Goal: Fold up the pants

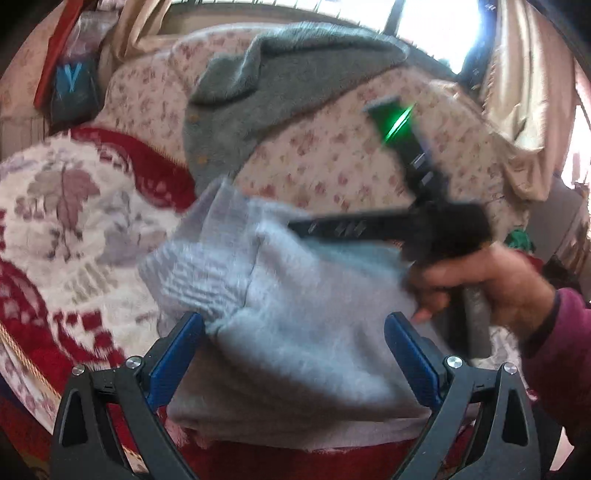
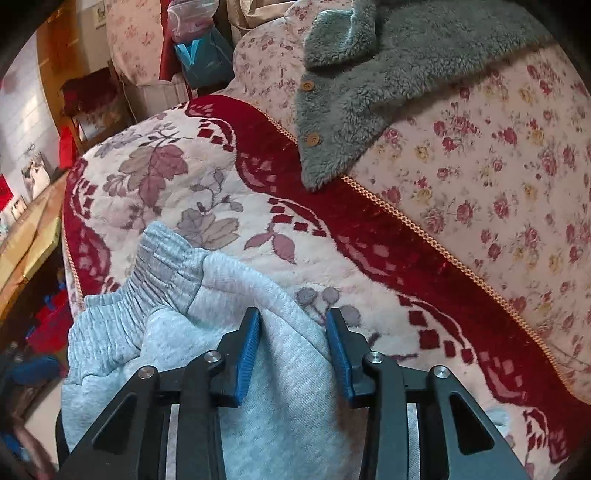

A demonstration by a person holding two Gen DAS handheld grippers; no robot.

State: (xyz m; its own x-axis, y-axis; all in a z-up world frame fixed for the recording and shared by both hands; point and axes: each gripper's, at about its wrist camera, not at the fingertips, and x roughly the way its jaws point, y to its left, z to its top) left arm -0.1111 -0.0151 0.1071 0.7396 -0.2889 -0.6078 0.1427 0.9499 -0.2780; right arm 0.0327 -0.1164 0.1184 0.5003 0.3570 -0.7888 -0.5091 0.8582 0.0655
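Observation:
The light grey sweatpants (image 1: 295, 314) lie bunched on the red and cream floral blanket (image 1: 66, 221), elastic waistband to the left. My left gripper (image 1: 293, 332) is open wide, its blue pads either side of the bunched cloth. In the left wrist view the right gripper (image 1: 306, 227) reaches in from the right over the pants, blurred, held by a hand (image 1: 491, 288). In the right wrist view my right gripper (image 2: 293, 321) is partly open, with a fold of the grey pants (image 2: 221, 332) between its blue pads (image 2: 249, 354); the pads do not press it.
A grey fleece jacket (image 2: 388, 85) with wooden buttons lies at the back over a floral cushion (image 2: 498, 166). The blanket's (image 2: 369, 229) edge drops off at the left, where a wooden floor and clutter (image 2: 44, 221) show. Bright windows (image 1: 436, 26) are behind.

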